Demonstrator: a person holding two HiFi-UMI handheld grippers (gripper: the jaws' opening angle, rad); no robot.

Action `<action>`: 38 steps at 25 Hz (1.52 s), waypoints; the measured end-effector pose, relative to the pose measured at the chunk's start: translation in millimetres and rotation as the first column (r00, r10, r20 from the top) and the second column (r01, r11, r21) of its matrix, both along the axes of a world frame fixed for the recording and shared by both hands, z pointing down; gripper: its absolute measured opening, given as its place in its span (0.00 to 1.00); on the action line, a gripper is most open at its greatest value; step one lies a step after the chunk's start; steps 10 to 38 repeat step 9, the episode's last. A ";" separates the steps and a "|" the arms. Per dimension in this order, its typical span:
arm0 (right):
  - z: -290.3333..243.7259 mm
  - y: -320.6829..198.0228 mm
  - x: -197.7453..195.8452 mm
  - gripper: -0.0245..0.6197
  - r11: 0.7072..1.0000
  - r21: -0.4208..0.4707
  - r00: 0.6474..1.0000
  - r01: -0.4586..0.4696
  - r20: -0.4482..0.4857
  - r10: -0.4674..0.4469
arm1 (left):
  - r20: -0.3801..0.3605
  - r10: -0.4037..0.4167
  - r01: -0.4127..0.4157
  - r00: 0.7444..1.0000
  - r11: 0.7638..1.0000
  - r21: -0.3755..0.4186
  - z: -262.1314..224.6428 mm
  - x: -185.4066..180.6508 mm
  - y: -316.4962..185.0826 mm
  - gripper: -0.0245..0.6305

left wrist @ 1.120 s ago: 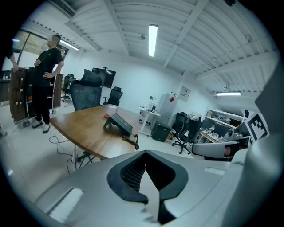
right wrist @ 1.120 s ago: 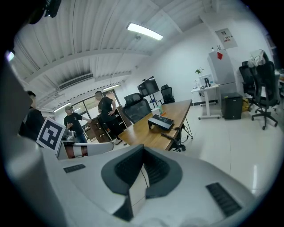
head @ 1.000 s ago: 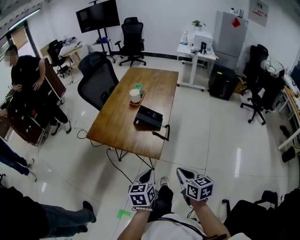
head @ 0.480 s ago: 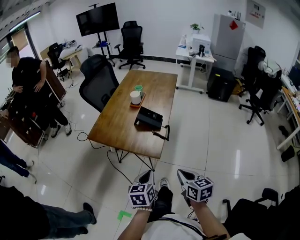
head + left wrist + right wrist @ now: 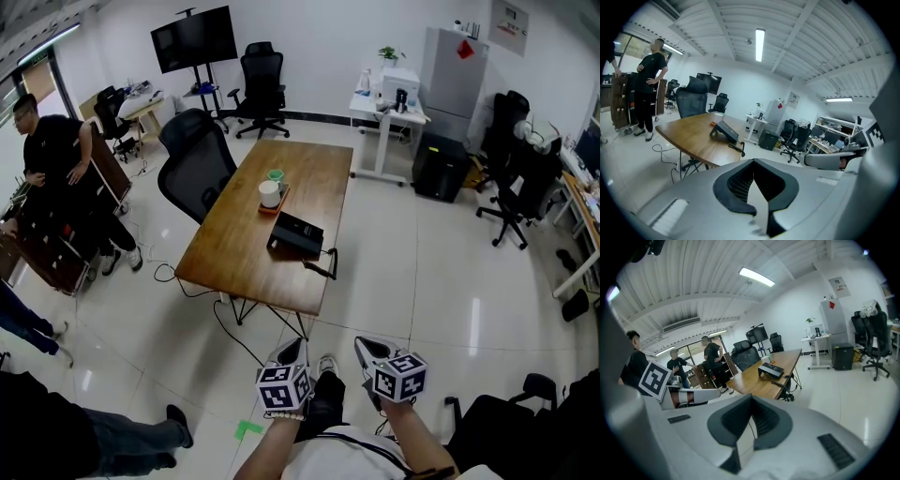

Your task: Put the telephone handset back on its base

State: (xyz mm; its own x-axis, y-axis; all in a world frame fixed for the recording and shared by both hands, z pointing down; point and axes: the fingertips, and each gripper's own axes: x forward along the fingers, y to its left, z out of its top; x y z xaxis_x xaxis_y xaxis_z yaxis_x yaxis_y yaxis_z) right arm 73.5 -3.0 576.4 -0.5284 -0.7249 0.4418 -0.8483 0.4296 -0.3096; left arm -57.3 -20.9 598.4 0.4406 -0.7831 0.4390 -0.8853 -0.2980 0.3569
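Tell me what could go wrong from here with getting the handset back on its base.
1. The handset lies right at the near edge of the table; a clumsy grab may knock it off.
2. A cable trails across the floor below that corner; the person might snag it on walking up.
3. The left gripper and right gripper are both shut; they must open before reaching.
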 end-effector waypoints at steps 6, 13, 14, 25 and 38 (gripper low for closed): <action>-3.2 -0.5 3.6 0.04 1.000 0.001 1.000 -0.001 -0.004 0.001 | -0.001 -0.003 0.003 1.000 1.000 -0.003 -2.5 1.9 -0.1 0.04; -3.7 0.4 2.7 0.04 1.000 0.003 1.000 0.001 -0.004 -0.001 | 0.001 -0.005 0.005 1.000 1.000 -0.003 -2.7 1.1 0.3 0.04; -3.7 0.4 2.7 0.04 1.000 0.003 1.000 0.001 -0.004 -0.001 | 0.001 -0.005 0.005 1.000 1.000 -0.003 -2.7 1.1 0.3 0.04; -3.7 0.4 2.7 0.04 1.000 0.003 1.000 0.001 -0.004 -0.001 | 0.001 -0.005 0.005 1.000 1.000 -0.003 -2.7 1.1 0.3 0.04; -3.7 0.4 2.7 0.04 1.000 0.003 1.000 0.001 -0.004 -0.001 | 0.001 -0.005 0.005 1.000 1.000 -0.003 -2.7 1.1 0.3 0.04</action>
